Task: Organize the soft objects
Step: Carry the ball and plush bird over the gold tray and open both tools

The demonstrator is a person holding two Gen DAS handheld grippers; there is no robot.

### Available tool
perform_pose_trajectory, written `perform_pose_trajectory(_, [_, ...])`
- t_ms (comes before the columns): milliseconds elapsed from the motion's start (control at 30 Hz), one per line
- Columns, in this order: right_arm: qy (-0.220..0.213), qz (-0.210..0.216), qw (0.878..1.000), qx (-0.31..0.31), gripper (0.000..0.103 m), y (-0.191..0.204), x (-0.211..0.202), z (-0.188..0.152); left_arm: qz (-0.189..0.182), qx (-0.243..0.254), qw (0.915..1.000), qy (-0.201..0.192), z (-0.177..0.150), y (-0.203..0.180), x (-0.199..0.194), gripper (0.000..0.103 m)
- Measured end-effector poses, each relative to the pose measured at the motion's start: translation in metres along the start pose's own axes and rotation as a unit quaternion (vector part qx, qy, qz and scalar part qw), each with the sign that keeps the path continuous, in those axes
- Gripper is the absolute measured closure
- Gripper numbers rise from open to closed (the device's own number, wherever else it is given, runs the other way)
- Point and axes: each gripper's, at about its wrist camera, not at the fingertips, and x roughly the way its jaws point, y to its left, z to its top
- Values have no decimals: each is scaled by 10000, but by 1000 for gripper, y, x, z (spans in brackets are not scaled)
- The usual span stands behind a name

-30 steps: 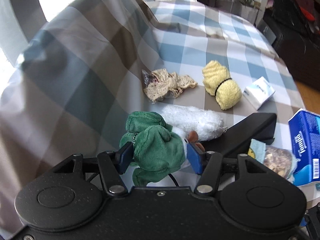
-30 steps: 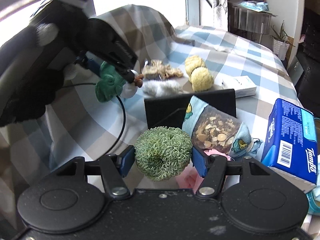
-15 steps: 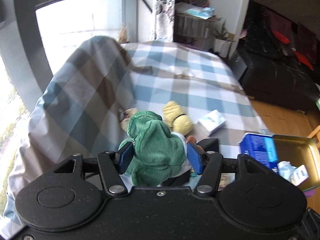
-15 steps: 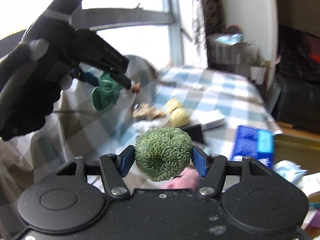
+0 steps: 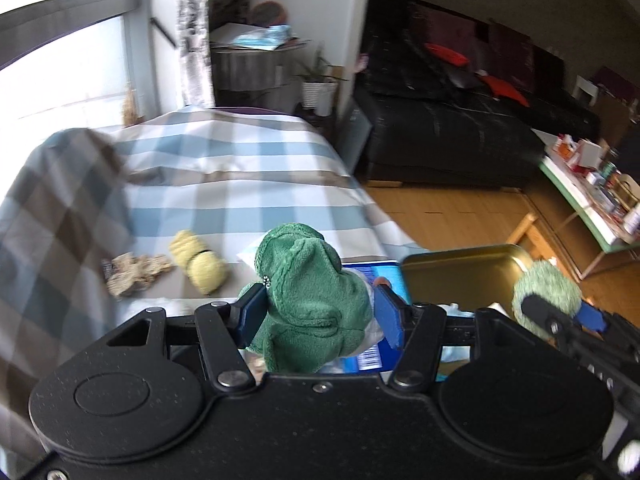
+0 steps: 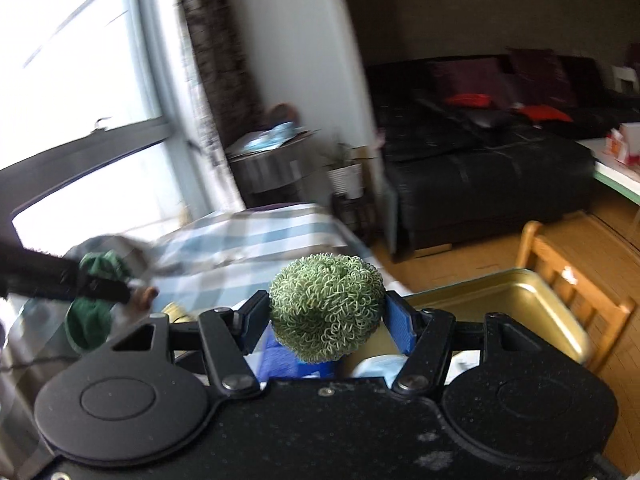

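Here the left gripper (image 5: 316, 316) clamps a green plush toy (image 5: 308, 300) while the right gripper (image 6: 327, 320) pinches a curly green ball (image 6: 326, 306).

Fleece, looped fibre, brushed metal and woven cloth are seen, with matt black plastic in front.

The green plush toy (image 5: 308, 300) is made of soft, napped fleece, and the green scrubber ball (image 6: 326, 306) of curly, springy loops with a rough look. The gold tin tray (image 5: 460, 276) is shown as smooth metal with a dull satin sheen. The checked tablecloth (image 5: 224, 184) is seen as smooth matt woven cloth. The yellow rolled towel (image 5: 200, 262) looks like fuzzy terry. The left gripper (image 5: 316, 314) and right gripper (image 6: 326, 322) are built of speckled matt black plastic, with smooth blue pads (image 5: 250, 314). The far sofa (image 5: 448, 128) is covered in glossy black leather, and the floor (image 5: 460, 212) is polished wood.
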Motion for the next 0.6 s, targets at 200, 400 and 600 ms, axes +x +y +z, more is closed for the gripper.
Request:
perform_pose_trajectory(200, [12,-621,9971,441,41,-45,7,15,-382,133,9991,81,0,-42,19,48])
perform_pose_trajectory(400, [56,-1040,9932,514,41,-66,16,28,-677,219,9971,251,-1,-68,39,48])
perform_pose_trajectory(600, [147,-1247,9912,411,41,-77,37,45,-763,220,9959,441,2,-85,62,48])
